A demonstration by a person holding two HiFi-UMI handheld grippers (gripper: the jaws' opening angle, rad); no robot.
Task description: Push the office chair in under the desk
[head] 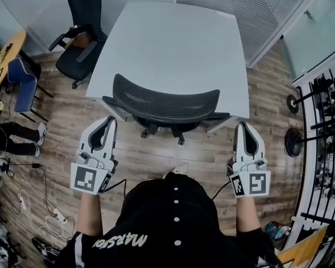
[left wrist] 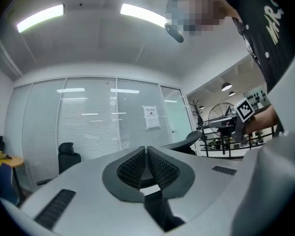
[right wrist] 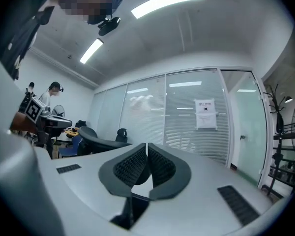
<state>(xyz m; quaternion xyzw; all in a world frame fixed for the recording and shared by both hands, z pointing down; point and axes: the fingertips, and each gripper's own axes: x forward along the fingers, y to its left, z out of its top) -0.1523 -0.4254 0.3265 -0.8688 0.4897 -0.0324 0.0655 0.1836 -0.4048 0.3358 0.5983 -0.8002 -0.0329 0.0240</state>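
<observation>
Hanging shut and empty, the left claw (head: 108,121) and right claw (head: 243,127) frame the office chair (head: 164,102) ahead — seat hidden beneath the bench (head: 167,43).

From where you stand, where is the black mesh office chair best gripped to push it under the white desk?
Probably the backrest's curved top rim, from your near side: the black mesh office chair has its back to you, seat toward the white desk.

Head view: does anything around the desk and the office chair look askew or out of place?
Nothing stands out at the office chair: it sits tucked in at the desk edge. Only a second chair stands angled off the far left corner.
</observation>
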